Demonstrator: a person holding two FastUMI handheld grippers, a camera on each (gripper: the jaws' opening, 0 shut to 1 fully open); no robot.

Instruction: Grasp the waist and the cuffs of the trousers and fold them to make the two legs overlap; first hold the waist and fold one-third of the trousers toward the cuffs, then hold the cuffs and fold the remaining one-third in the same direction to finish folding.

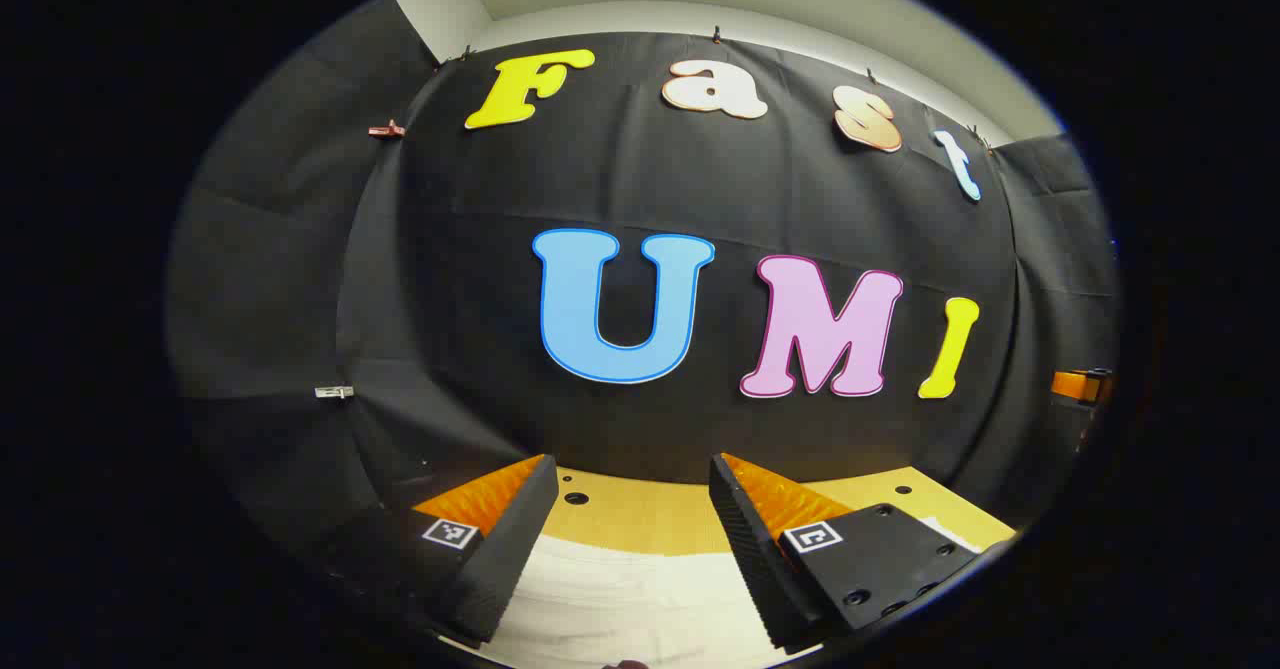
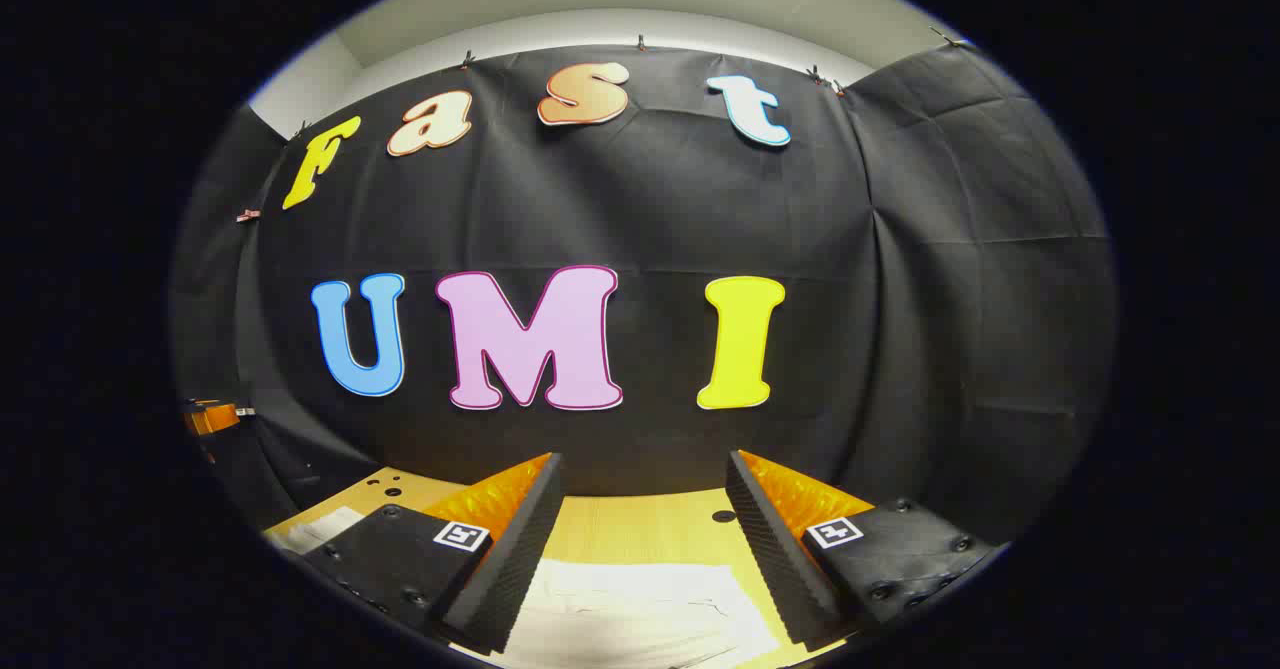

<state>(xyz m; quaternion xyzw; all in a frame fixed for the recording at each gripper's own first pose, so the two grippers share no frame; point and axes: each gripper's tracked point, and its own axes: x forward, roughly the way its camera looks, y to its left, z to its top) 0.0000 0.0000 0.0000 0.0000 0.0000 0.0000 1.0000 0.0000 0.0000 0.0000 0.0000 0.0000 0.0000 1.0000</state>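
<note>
In the left gripper view the left gripper (image 1: 632, 509) stands with its two fingers spread wide apart, released and holding nothing; the gap between them frames a stretch of white trousers (image 1: 630, 599) lying flat on the wooden table (image 1: 640, 514), and neither finger can be seen pressing on the cloth. Each finger carries one small square marker, two in all. The fabric lies just below the fingertips, its far edge running across the table between them, with bare wood beyond up to the black cloth wall (image 1: 600, 189). One dark round hole shows in the tabletop between the fingers and another to the right. In the right gripper view the right gripper (image 2: 645, 504) is likewise wide open, its jaws parted and empty, again with one square marker per finger. The same white trousers (image 2: 630, 609) lie on the table (image 2: 650, 524) under the gap, their far edge square and straight, a few faint creases showing near the right side. One dark hole sits in the wood just left of the right finger. A single garment is visible in each view.
</note>
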